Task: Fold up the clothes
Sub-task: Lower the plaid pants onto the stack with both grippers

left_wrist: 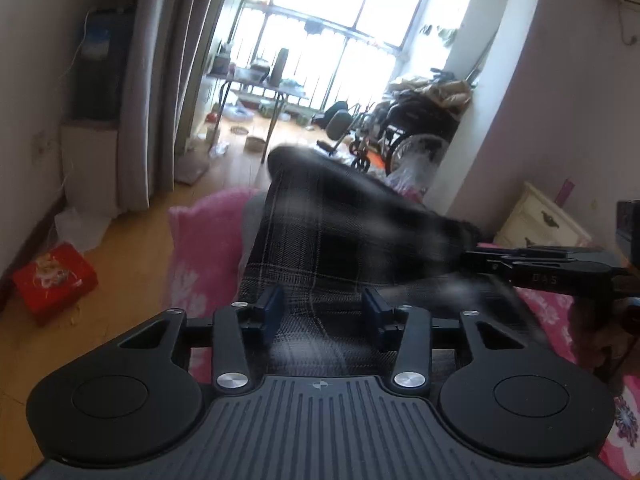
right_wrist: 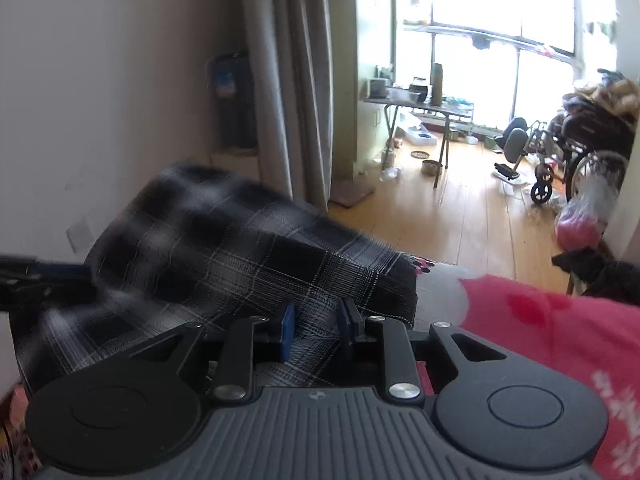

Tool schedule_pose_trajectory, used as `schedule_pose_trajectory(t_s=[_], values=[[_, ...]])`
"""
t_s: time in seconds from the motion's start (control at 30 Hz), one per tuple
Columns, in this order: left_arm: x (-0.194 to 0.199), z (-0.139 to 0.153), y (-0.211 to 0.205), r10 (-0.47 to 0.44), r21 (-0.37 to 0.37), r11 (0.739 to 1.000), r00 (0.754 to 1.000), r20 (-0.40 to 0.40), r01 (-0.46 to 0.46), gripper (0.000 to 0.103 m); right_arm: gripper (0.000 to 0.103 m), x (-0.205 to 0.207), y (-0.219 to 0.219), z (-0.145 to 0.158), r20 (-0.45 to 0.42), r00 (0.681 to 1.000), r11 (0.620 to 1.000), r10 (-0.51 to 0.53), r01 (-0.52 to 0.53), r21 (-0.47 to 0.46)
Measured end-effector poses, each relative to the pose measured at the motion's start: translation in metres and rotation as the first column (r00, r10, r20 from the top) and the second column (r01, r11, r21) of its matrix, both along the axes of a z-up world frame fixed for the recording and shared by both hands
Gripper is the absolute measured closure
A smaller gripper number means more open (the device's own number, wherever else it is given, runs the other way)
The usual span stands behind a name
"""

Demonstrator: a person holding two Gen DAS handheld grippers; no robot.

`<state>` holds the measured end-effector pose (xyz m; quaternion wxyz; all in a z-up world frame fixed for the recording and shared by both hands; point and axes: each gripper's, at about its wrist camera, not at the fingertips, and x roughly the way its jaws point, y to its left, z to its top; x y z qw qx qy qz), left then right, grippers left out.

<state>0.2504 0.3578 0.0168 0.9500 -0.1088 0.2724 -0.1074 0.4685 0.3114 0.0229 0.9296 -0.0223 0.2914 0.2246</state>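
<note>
Here both tongs gape over the blurred plaid cloth [left_wrist: 320, 240]: left tongs [left_wrist: 324, 312] wider, right tongs [right_wrist: 316, 320] narrower, pinching nothing.

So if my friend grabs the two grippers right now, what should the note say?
Left gripper: jaws apart, dark plaid cloth garment lying between them; grip unclear.
Right gripper: jaws narrower, plaid cloth between them too; grip unclear.
The garment is bunched and partly lifted over the pink flowered bedspread.
Done: no neat fold shows yet.
Left: probably spread it flat, fold it, smooth it.
</note>
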Motion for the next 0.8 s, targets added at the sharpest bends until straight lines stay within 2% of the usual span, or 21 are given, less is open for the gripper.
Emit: schedule_pose_trajectory(t_s=[0.1, 0.23, 0.3, 0.37, 0.43, 0.5, 0.57, 0.67, 0.73, 0.8], values=[[0.001, 0.035, -0.002, -0.019, 0.038, 0.999, 0.997, 0.08, 0.016, 0.052, 0.077, -0.008, -0.017, 0.013, 0.039, 0.999, 0.995, 0.001, -0.005, 0.099], [0.05, 0.05, -0.019, -0.098, 0.076, 0.993, 0.993, 0.071, 0.093, 0.05, 0.077, 0.003, -0.027, 0.013, 0.063, 0.998, 0.988, -0.027, 0.018, 0.153], [0.087, 0.03, -0.019, -0.099, 0.079, 0.992, 0.995, -0.01, 0.099, 0.05, 0.077, 0.024, -0.029, 0.003, 0.009, 0.999, 0.977, -0.048, 0.045, 0.206], [0.118, 0.002, -0.012, -0.068, 0.061, 0.995, 0.992, -0.107, 0.075, 0.058, 0.077, 0.044, -0.033, -0.008, -0.058, 0.996, 0.962, -0.066, 0.079, 0.261], [0.127, -0.011, 0.003, -0.047, -0.024, 0.999, 0.99, -0.134, 0.044, 0.057, 0.077, 0.061, -0.04, -0.017, -0.117, 0.99, 0.94, -0.084, 0.117, 0.321], [0.121, -0.007, 0.018, -0.035, -0.123, 0.992, 0.991, -0.132, 0.019, 0.056, 0.077, 0.06, -0.054, -0.013, -0.14, 0.986, 0.916, -0.095, 0.142, 0.375], [0.112, 0.004, 0.03, -0.003, -0.163, 0.986, 0.993, -0.119, -0.017, 0.05, 0.077, 0.052, -0.07, -0.008, -0.146, 0.984, 0.895, -0.1, 0.154, 0.419], [0.084, 0.028, 0.049, 0.03, -0.157, 0.987, 0.997, -0.074, -0.042, 0.048, 0.077, 0.019, -0.088, 0.01, -0.111, 0.992, 0.904, -0.067, 0.108, 0.414], [0.051, 0.044, 0.052, -0.003, -0.153, 0.988, 1.0, -0.025, -0.001, 0.044, 0.077, -0.016, -0.093, 0.023, -0.076, 0.997, 0.912, 0.005, 0.027, 0.41], [0.016, 0.049, 0.045, -0.07, -0.101, 0.992, 0.997, 0.011, 0.071, 0.044, 0.076, -0.052, -0.088, 0.023, -0.076, 0.996, 0.931, 0.057, -0.026, 0.363]])
